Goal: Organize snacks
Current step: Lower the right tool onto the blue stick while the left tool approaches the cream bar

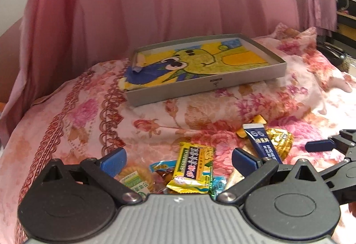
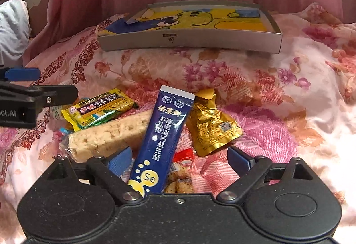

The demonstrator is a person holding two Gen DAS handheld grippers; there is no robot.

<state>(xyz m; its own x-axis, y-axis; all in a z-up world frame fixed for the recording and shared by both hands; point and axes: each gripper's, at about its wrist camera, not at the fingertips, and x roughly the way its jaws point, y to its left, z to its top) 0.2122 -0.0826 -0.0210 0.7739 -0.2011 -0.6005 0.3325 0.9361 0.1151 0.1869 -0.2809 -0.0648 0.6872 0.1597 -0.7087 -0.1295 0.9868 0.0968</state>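
Snacks are all in one loose pile on the pink flowered bedcover (image 2: 255, 79), in the lower middle of both views; none is in the shallow grey cardboard box with the yellow and blue drawing inside (image 2: 191, 40), which lies well apart in the upper middle. So I judge the task is not begun. You have everything to move: the long pale puffed-rice bar in clear wrap (image 2: 109, 135), the dark blue stick sachet (image 2: 162, 137) that leans over it, the yellow seaweed packet (image 1: 193, 168), the gold foil pouch (image 2: 211, 130), the round biscuit (image 1: 138, 175). Your left gripper (image 1: 178, 160) and right gripper (image 2: 179, 158) both hover over the pile with jaws spread wide, holding nothing.
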